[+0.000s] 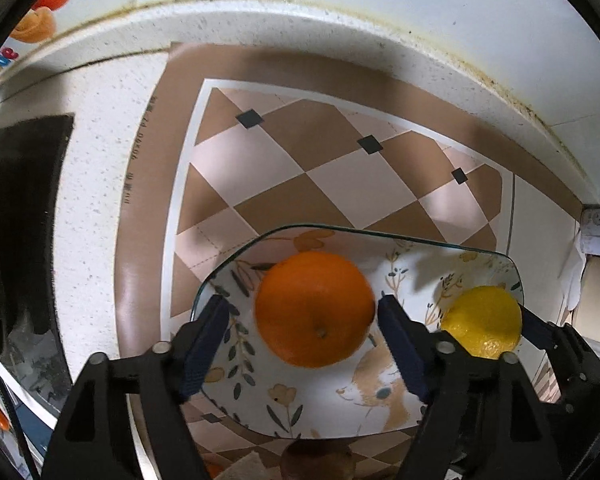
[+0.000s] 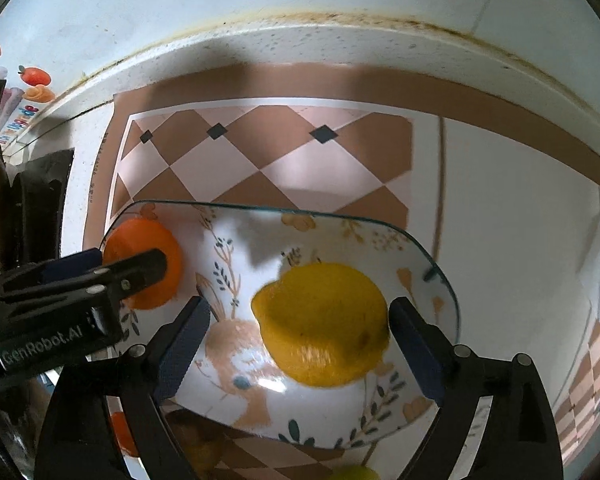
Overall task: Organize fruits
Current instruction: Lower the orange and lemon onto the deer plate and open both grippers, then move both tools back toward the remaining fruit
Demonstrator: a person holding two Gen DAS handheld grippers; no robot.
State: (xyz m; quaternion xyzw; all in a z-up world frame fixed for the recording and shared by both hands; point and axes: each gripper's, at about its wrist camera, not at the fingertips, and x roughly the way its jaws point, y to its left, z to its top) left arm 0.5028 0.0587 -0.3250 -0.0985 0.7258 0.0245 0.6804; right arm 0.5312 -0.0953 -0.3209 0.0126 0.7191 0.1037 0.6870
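Left gripper (image 1: 302,344): released around orange (image 1: 315,308).
Right gripper (image 2: 300,350): released, lemon (image 2: 320,324) probably free.
Withdrawal: lift straight off plate (image 2: 340,216).

An orange (image 1: 315,308) lies in a plate (image 1: 340,412), toward its left half, round and bright, its small stem dimple turned upward and a little toward the near side. A lemon (image 2: 320,324) lies in the same plate toward its right end, deep yellow, plump, one blunt nub pointing left. The two fruits sit apart, with bare plate between them. The plate is shallow, with rounded corners and a clear, greenish rim; its white face is printed with leafy sprigs, pale orange flowers and a fox-like animal. It rests on a mat (image 1: 300,168) with brown and pale pink diamonds on the surface.
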